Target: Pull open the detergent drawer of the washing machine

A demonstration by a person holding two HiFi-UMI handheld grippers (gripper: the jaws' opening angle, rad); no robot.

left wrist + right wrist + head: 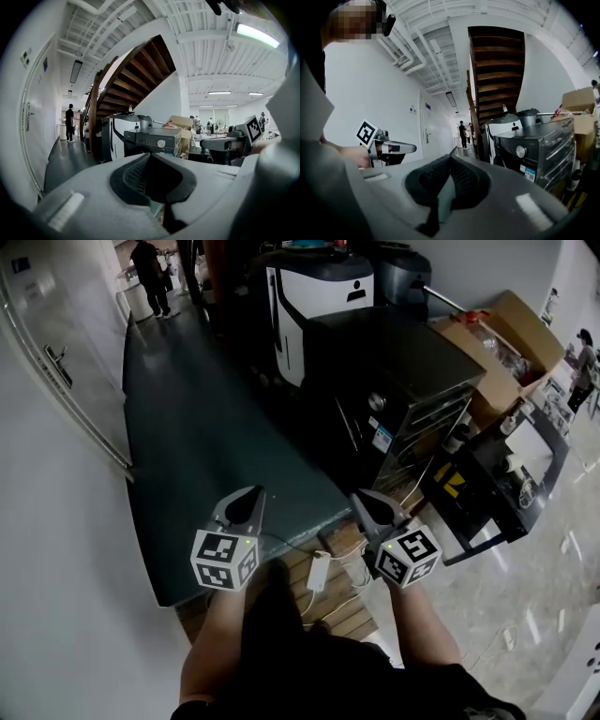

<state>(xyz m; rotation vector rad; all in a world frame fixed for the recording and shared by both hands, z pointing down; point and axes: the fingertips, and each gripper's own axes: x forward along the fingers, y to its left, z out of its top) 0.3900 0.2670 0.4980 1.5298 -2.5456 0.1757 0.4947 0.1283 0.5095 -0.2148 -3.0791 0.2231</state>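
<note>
The dark washing machine (394, 371) stands ahead and to the right, its front panel with a round knob (377, 401) facing right of me. The drawer itself I cannot make out. My left gripper (246, 495) and right gripper (367, 500) are side by side, short of the machine and touching nothing. Both are shut and empty. In the left gripper view the shut jaws (150, 178) point at the machine (154, 140), still some way off. From the right gripper (447, 183) the machine (534, 150) lies to the right, and the left gripper (389, 147) shows at the left.
A white and black appliance (319, 287) stands behind the washing machine. An open cardboard box (506, 343) and a black cart (506, 465) are to its right. Cables lie on a wooden pallet (328, 577) below my hands. A white wall with a door (56, 362) runs along the left; a person (150, 273) stands far down the corridor.
</note>
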